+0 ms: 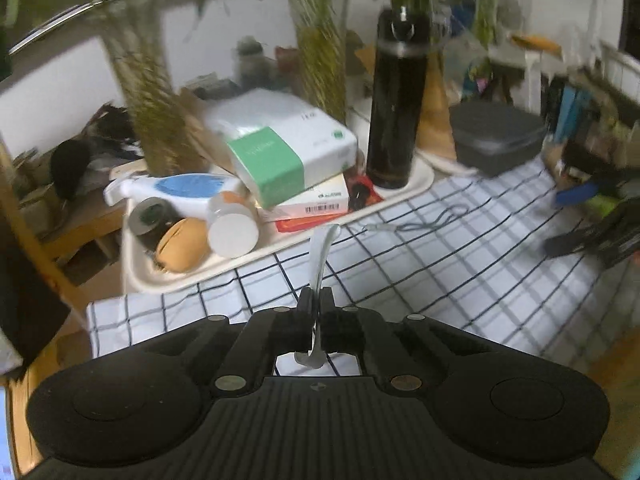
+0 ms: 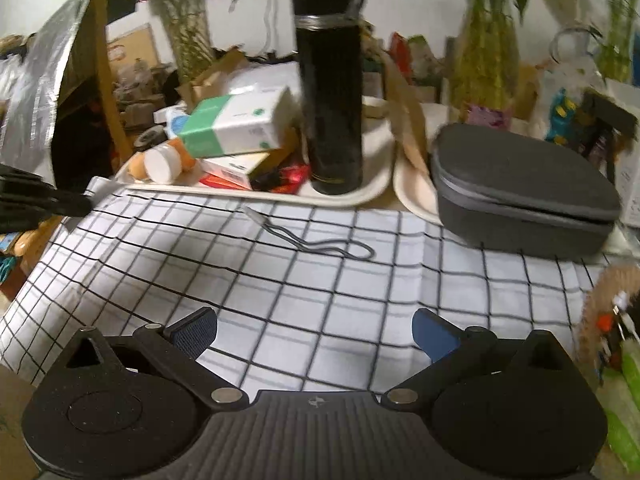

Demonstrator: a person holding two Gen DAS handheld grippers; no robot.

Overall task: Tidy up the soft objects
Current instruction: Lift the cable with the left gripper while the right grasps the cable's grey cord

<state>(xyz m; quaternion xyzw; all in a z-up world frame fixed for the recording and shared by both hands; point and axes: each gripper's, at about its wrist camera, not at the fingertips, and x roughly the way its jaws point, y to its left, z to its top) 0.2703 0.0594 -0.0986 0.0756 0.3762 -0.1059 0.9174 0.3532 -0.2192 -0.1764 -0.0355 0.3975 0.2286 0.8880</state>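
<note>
A white cloth with black checks [image 1: 420, 264] lies spread over the table; it fills the middle of the right wrist view [image 2: 320, 280]. My left gripper [image 1: 316, 300] is shut on a pinched-up fold of the cloth's edge [image 1: 322, 256], which stands up between the fingers. That gripper shows at the far left of the right wrist view [image 2: 60, 204], at the cloth's left corner. My right gripper [image 2: 314, 332] is open and empty, just above the cloth's near part. A thin grey cord [image 2: 316, 242] lies on the cloth.
A cream tray [image 2: 372, 190] behind the cloth holds a tall black flask [image 2: 330, 92], a green-and-white box [image 2: 236, 124], small boxes and bottles. A grey zip case [image 2: 524, 196] sits at the right. Vases with green stems stand behind. Clutter lies at the right edge [image 2: 612, 320].
</note>
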